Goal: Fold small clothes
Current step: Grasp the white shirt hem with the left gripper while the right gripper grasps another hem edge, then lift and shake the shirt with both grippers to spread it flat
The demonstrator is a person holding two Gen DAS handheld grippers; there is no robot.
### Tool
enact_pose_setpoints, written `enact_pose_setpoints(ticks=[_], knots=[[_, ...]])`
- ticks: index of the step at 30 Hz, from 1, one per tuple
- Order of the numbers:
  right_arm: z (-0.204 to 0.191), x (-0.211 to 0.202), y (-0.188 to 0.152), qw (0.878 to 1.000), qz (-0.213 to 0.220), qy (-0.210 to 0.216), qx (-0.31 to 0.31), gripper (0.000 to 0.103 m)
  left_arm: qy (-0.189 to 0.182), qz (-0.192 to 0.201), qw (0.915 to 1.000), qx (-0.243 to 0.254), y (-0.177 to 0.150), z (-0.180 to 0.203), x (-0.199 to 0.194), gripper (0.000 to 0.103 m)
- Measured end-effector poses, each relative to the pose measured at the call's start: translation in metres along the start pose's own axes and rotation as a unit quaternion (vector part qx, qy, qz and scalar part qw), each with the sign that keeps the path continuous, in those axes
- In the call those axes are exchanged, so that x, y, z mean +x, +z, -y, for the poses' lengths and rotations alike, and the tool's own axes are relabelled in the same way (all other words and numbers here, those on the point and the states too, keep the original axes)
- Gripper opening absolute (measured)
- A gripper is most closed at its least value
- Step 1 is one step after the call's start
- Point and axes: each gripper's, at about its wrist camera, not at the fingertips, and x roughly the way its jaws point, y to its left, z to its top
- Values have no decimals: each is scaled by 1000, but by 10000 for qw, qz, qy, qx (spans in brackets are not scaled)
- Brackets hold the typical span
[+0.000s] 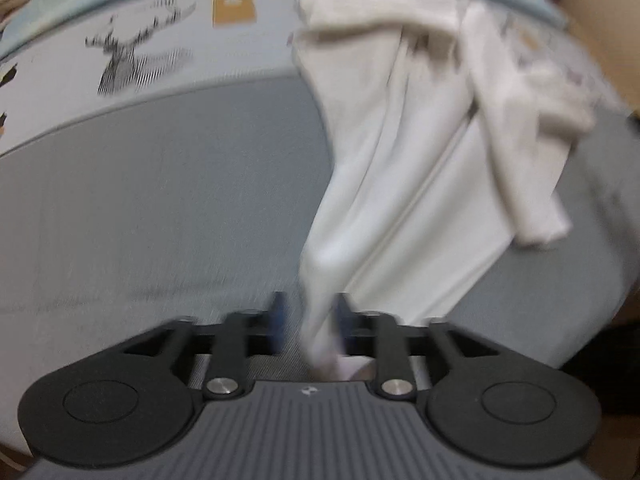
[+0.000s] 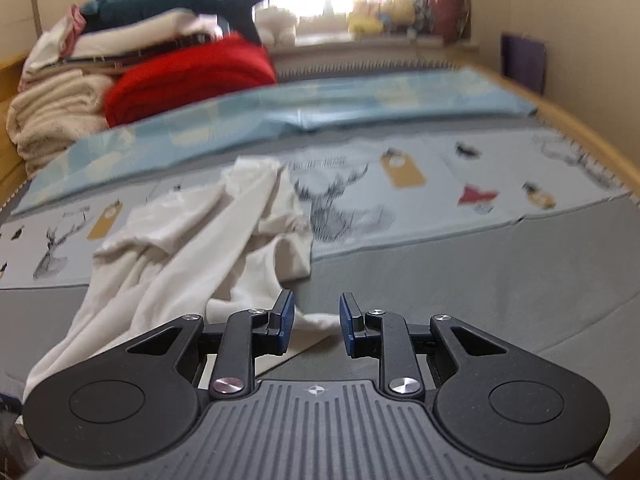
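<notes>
White garment [image 2: 192, 236] lies rumpled on the grey bed cover [image 2: 460, 280], far part over the deer-print sheet [image 2: 400, 184]. Soft, light, floppy, prob. slides easily (thin knit, I'd guess), so best taken at a hem or corner w/ both grippers. Left gripper [image 1: 308, 320]: a hanging fold runs between its jaws, which look closed on it, tho blurred. Right gripper [image 2: 317, 322]: jaws spread, near corner of cloth just beyond them, untouched.
</notes>
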Motion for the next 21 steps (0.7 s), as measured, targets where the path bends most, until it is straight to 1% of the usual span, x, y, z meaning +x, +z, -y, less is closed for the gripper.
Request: enact_pose_setpoints(ticks=[1, 2, 3, 5, 8, 10, 11, 12, 13, 14, 15, 16, 18, 21], knots=[[0, 11, 2, 9999, -126, 52, 19, 35, -21, 39, 10000, -80, 3, 0, 0, 49], [-2, 23, 3, 9997, -229, 83, 21, 45, -11, 10, 9999, -151, 5, 2, 0, 49], [-4, 33, 5, 9996, -286, 83, -4, 52, -10, -69, 9997, -237, 7, 2, 2, 49], [-11, 54, 7, 9992, -365, 21, -149, 55, 29, -291, 9991, -299, 17, 5, 13, 48], [-21, 83, 6, 9975, -543, -76, -442, 56, 126, -488, 9987, -107, 18, 15, 24, 46], [-26, 99, 4, 9960, -680, -116, -575, 56, 199, -568, 9982, 7, 18, 19, 30, 37], [-28, 108, 3, 9951, -755, -127, -632, 56, 219, -583, 9980, 46, 18, 20, 32, 27], [-30, 115, 2, 9943, -824, -119, -669, 55, 216, -594, 9980, 75, 19, 20, 33, 21], [-32, 121, 1, 9932, -923, -90, -699, 50, 203, -591, 9980, 83, 20, 20, 34, 18], [-33, 126, -1, 9921, -1017, -65, -729, 35, 204, -570, 9981, 80, 21, 20, 35, 12], [-35, 131, -2, 9908, -1108, -58, -781, 26, 210, -527, 9984, 68, 22, 20, 34, 9], [-37, 134, -4, 9892, -1196, -67, -843, 6, 221, -493, 9985, 61, 23, 20, 35, 9], [-39, 133, -7, 9878, -1251, -17, -930, 3, 256, -467, 9986, 39, 23, 19, 33, 8], [-35, 117, -6, 9885, -1137, 38, -996, 3, 302, -361, 9989, 18, 24, 21, 27, 8]])
